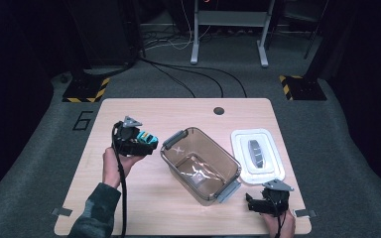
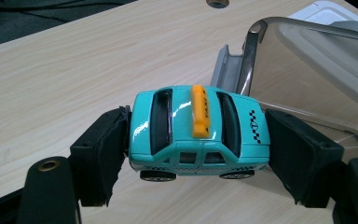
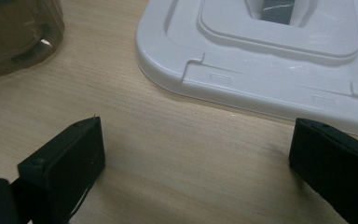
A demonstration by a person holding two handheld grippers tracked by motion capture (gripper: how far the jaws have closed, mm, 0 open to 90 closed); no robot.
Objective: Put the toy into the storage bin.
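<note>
the left gripper (image 2: pixel 198 154) has its fingers clenched on a teal toy taxi (image 2: pixel 198 133), its long axis spanning finger to finger, roof up. the right gripper (image 3: pixel 193 172) fingers stand released above the tabletop (image 3: pixel 186 154).

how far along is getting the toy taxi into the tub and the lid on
Done: the lid is off, lying on the table beside the open brown tub, and the teal toy taxi is clamped in the left gripper, off the table beside the tub. In hand: carrying it. The tub looks empty. Left: likely dropping it in and fitting the lid; the right gripper waits open near the lid.
</note>
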